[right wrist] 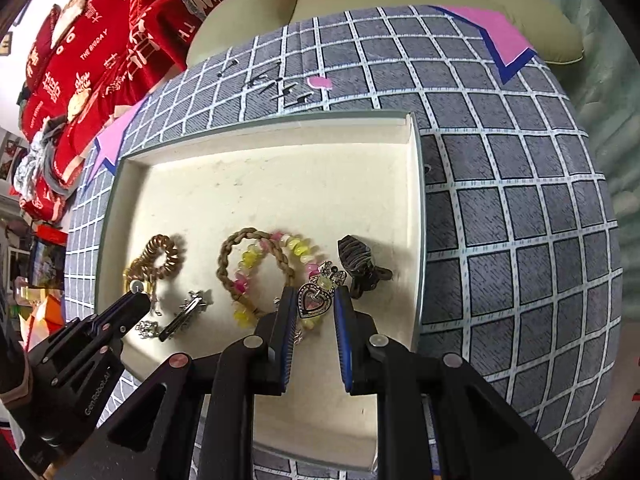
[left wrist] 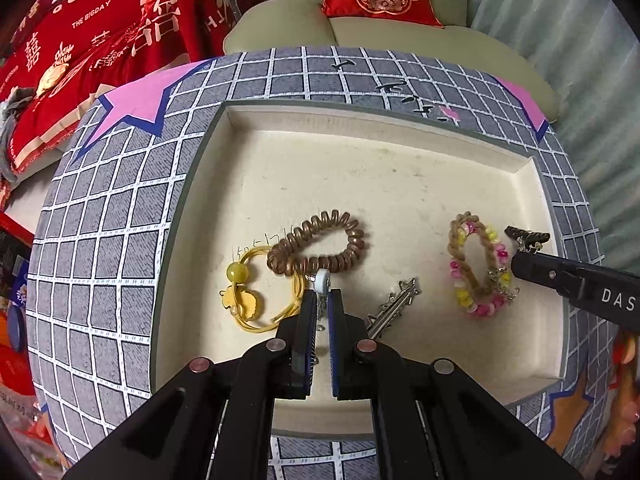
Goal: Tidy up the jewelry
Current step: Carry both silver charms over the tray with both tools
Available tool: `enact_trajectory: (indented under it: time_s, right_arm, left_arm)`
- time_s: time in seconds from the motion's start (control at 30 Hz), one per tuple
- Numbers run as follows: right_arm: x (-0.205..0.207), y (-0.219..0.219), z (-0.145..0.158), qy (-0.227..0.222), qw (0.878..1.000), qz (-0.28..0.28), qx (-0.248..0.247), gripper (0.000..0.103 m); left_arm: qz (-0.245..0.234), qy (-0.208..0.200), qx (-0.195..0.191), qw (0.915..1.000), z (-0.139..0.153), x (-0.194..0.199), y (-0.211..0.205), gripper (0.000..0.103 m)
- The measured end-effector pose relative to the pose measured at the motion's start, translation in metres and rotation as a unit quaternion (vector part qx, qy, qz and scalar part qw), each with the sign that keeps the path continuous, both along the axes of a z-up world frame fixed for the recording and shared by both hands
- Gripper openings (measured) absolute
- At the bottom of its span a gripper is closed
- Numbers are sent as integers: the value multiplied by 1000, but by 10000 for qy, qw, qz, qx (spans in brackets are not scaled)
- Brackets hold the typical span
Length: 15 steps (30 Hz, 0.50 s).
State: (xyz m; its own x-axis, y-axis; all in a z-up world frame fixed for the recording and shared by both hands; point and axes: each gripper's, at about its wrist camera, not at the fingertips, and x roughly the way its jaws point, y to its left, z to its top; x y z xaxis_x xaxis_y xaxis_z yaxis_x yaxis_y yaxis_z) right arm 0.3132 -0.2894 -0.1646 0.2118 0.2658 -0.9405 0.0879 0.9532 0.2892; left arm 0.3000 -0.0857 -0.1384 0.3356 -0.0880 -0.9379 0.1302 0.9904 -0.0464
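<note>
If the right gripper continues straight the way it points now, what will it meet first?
Probably the cream floor of the tray, just past the beaded bracelet. The right gripper already holds a heart pendant; depth is unclear.

Grid-print tablecloth (left wrist: 112, 216) (grey w/ white lines), cream tray (left wrist: 360, 120)

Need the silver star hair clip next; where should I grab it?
Grip the silver star hair clip across its narrow bar at mid-length, coming from above. It lies flat on the tray, slanted, apart from the coil hair tie and bead bracelet.
</note>
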Motion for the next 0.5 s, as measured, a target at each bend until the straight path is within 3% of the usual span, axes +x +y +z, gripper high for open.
enact_trajectory:
  time_s: [0.3,0.37,0.47,0.5]
  right_arm:
    - [1,2,-11,130,9999,71,-1,21]
    - [1,3,-11,150,9999,71,41,27]
    - [1,6,-8,100,9999,70,114,51]
    - [0,7,-5,49,9998,67,172,52]
  left_arm:
    - [-86,36,231,9997,-6,-1,-2,15]
    - [-97,48,258,9996,-5,-2,-3,15]
    - [-100,52,300,9995,-3,-3,-4,15]
    - [-96,50,305,9995,-3,-4,-4,15]
